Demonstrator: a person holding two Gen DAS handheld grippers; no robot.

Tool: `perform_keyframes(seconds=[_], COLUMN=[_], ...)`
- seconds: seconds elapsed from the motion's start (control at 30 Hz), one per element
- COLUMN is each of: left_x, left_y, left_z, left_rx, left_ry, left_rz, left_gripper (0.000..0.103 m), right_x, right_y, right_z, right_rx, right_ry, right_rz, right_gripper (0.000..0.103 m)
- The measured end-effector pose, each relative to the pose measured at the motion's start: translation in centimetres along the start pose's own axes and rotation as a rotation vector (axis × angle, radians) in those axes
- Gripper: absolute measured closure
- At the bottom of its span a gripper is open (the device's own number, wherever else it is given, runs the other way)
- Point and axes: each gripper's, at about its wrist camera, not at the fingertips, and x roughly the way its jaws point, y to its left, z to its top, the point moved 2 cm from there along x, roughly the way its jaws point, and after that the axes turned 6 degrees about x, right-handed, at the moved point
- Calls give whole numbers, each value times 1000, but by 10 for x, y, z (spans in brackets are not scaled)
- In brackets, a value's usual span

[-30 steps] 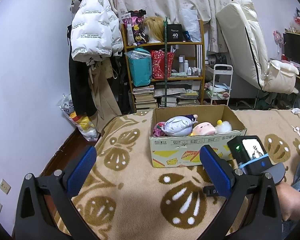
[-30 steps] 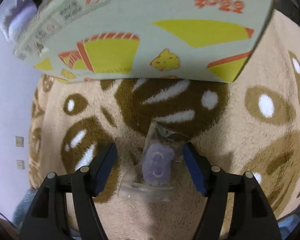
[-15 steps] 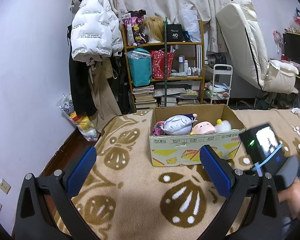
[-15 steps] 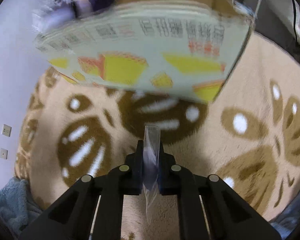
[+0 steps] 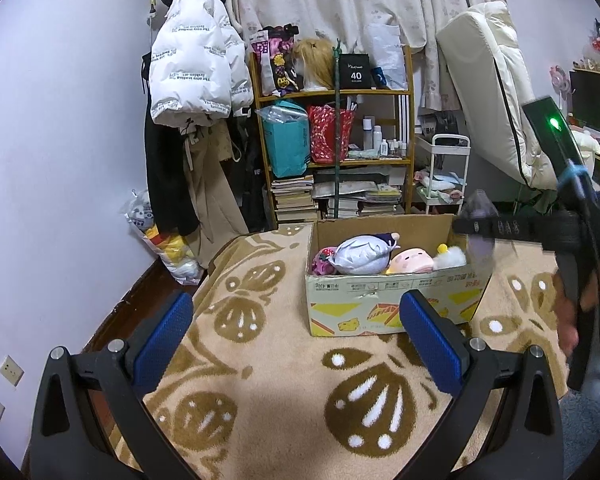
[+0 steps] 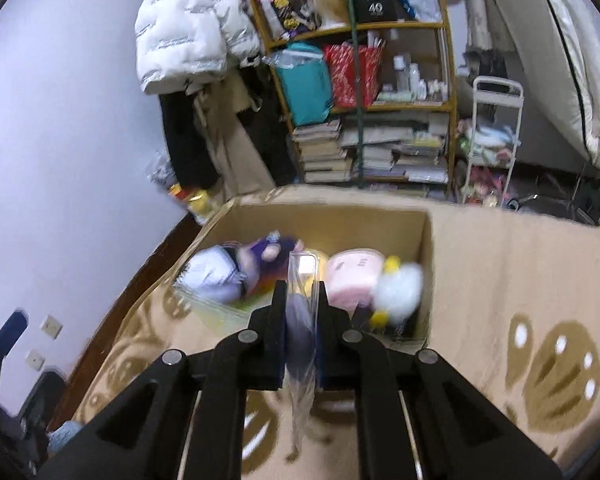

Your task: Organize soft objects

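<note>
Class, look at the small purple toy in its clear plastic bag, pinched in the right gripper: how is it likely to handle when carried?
Probably floppy: the bagged purple toy hangs limp below the right gripper. Likely light, since a thin pinch holds it. The glossy film may be slippery, so it might slide out.

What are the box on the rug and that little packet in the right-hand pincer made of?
Box: looks like corrugated cardboard, matte brown inside, printed outside, with creased edges. Packet: thin clear plastic, glossy and see-through, apparently wrapping something soft and purple. Rug: a fluffy pile, probably synthetic plush.
</note>
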Motion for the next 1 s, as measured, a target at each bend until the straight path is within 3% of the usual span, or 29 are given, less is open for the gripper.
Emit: perform_keyframes(seconds=[0.27,0.57,0.63,0.7,0.93,1.0], left_x=[2,-9,-13,-16,-29,-31], left_y=[-1,-3,-5,-6,1,2], left_z=[0,6,8,10,17,19], left_rx=[10,14,17,20,-27,-25], left_ry=[19,-4,-12,-18,-43,-42], left_rz=[39,72,73,74,76,76], left_gripper=[1,1,1,1,1,1], right_x=[35,48,45,38,2,-12], right_y=[-8,-11,-10,-10,-4,-3], right_z=[23,16,16,17,20,19], right_rx=[-43,-42,-43,-29,-64,-85], right_ry=[-14,33,28,6,-36,-55], right_rz=[-50,-2,0,6,0,-3], right_gripper=[91,87,74,54,34,18])
